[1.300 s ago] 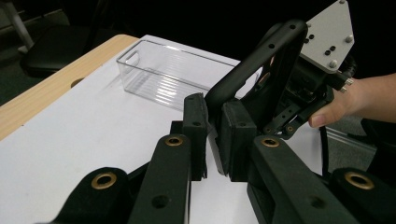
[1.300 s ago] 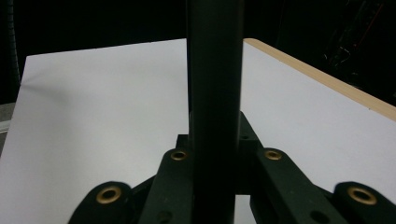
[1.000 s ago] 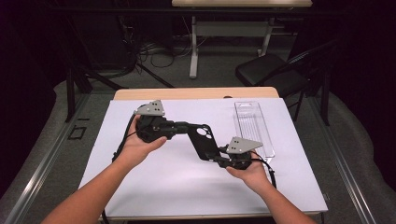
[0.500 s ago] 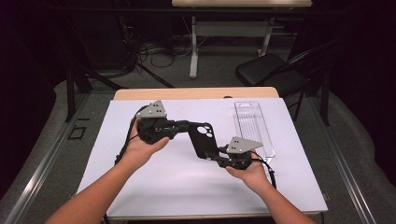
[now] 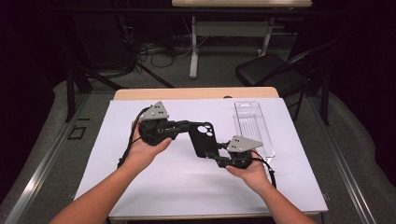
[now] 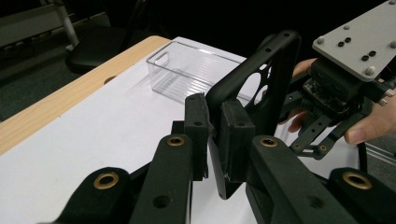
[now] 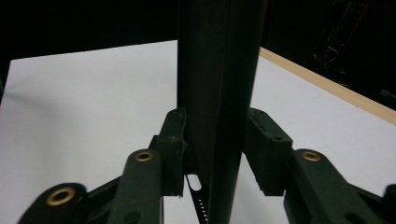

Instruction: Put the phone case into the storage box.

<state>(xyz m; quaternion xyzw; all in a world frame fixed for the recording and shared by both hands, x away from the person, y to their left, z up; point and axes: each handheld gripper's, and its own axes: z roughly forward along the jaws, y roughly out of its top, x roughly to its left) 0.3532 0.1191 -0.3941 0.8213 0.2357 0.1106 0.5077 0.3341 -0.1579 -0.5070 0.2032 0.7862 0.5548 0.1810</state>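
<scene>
**Black phone case held between two grippers above the table**

While both hands come in from the near edge of the table, the left gripper (image 5: 180, 127) and the right gripper (image 5: 218, 158) hold one black phone case (image 5: 203, 138) between them, lifted over the white sheet (image 5: 187, 182) that covers the wooden table (image 5: 196, 93); the case sits near the middle of the sheet in the high view, its camera cut-outs toward the left gripper, its lower end at the right gripper; in the left gripper view the jaws are drawn narrow onto one edge of the case (image 6: 261, 88), the pads (image 6: 196, 126) pressed against it from both sides, and the other gripper (image 6: 341, 88) with its grey plate shows beyond, gripped by a hand (image 6: 373, 121); in the right gripper view the case (image 7: 217, 84) stands edge-on as a dark upright bar, both jaws closed against its flanks; a clear plastic tray (image 5: 252, 126) lies on the sheet just beyond the right gripper, apart from the case; a black chair (image 5: 271, 74) stands on the floor past the far right corner of the table
</scene>
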